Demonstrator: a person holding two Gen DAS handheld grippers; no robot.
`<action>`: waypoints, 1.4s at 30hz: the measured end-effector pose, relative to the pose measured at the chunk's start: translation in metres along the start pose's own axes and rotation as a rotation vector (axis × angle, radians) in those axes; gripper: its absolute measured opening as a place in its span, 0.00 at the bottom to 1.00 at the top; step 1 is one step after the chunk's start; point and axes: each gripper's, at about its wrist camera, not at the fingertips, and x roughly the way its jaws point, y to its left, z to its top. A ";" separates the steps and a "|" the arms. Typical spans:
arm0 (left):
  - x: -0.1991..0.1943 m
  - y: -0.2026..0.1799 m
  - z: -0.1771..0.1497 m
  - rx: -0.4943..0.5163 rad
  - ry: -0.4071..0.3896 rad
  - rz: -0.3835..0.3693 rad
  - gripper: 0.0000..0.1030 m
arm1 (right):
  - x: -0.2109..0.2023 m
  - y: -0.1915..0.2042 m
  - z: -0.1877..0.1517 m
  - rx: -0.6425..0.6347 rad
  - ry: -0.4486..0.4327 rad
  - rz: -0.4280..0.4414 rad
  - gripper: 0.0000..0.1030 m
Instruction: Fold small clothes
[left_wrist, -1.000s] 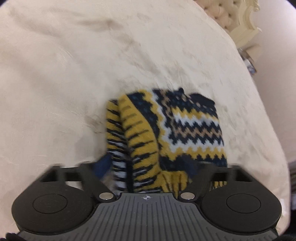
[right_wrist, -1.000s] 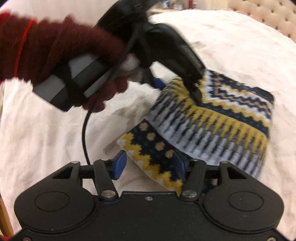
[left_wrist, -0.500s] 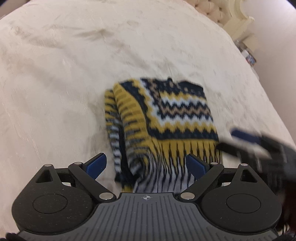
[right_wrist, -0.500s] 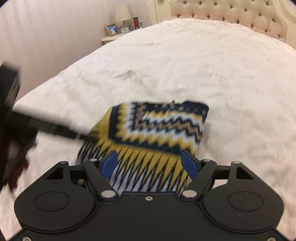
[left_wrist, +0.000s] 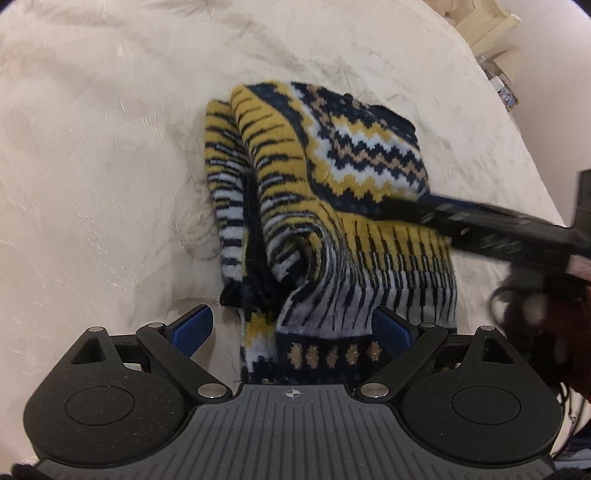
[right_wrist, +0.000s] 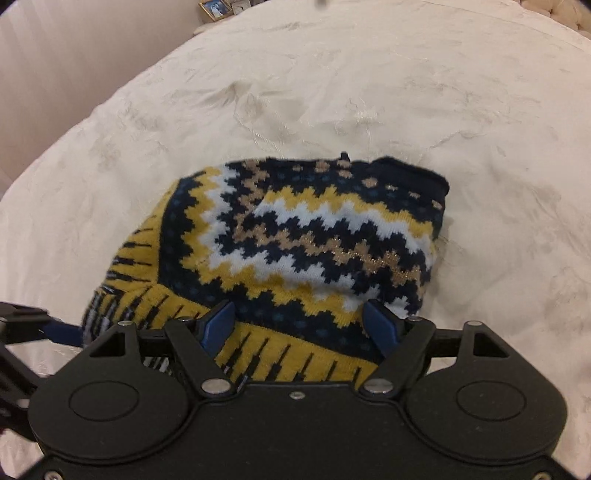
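Note:
A small knitted sweater (left_wrist: 332, 206) in yellow, navy and white zigzags lies folded in a bundle on the cream bedspread (left_wrist: 92, 147). My left gripper (left_wrist: 291, 326) is open, its blue pads standing wide on either side of the sweater's near hem. In the left wrist view my right gripper (left_wrist: 424, 210) reaches in, blurred, from the right over the sweater's middle. In the right wrist view the sweater (right_wrist: 306, 236) fills the centre, and the right gripper (right_wrist: 299, 326) hovers open over its near yellow-striped edge without pinching any cloth. The left gripper (right_wrist: 55, 330) shows at the left edge.
The bedspread (right_wrist: 369, 92) stretches on all sides of the sweater. A nightstand with picture frames (right_wrist: 218, 7) stands beyond the bed's far left corner. Cream furniture (left_wrist: 480, 26) is at the top right. A hand in a dark red sleeve (left_wrist: 535, 332) holds the right gripper.
My left gripper has opened wider and drawn back from the sweater. My right gripper has left the sweater's corner, swung to its other side and spread its jaws wider.

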 end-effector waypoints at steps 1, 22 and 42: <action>0.003 0.001 0.000 -0.005 0.006 0.000 0.91 | -0.005 -0.003 0.002 0.013 -0.024 0.002 0.76; 0.054 -0.001 0.015 -0.166 0.120 -0.275 0.83 | 0.030 -0.070 -0.022 0.436 0.077 0.248 0.70; 0.004 -0.116 -0.166 -0.003 0.264 -0.355 0.67 | -0.057 -0.058 -0.098 0.381 0.175 0.162 0.49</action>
